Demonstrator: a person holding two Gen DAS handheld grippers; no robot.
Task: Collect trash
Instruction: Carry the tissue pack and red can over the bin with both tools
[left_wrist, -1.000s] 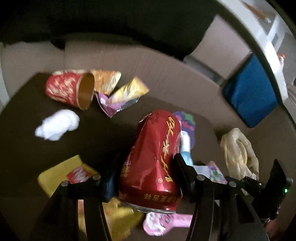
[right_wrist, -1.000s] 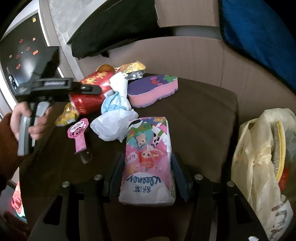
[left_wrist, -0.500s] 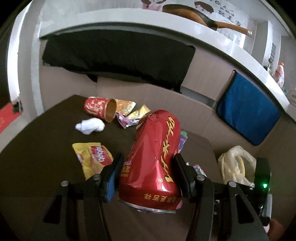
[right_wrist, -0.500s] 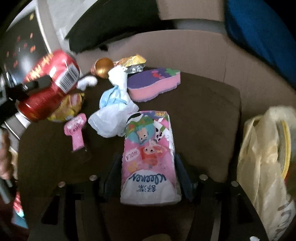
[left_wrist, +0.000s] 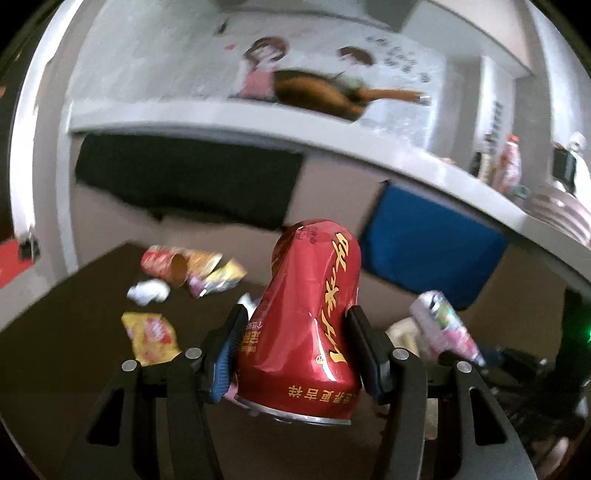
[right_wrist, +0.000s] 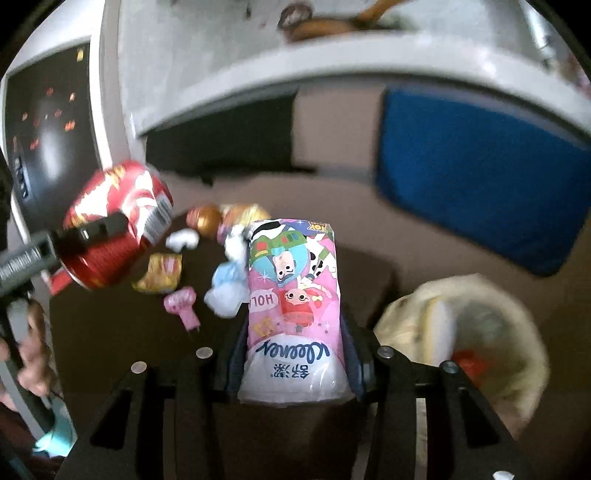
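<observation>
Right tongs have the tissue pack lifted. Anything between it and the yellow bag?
Nothing visible does. The tissue pack is clamped in the right tongs, and the open yellow bag sits just to its right, gap unobstructed.

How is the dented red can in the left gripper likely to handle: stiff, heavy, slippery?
The red can is already creased, so its walls probably give under the left gripper. It looks empty, likely light. Its glossy, tapered body could slip from the pads.
</observation>
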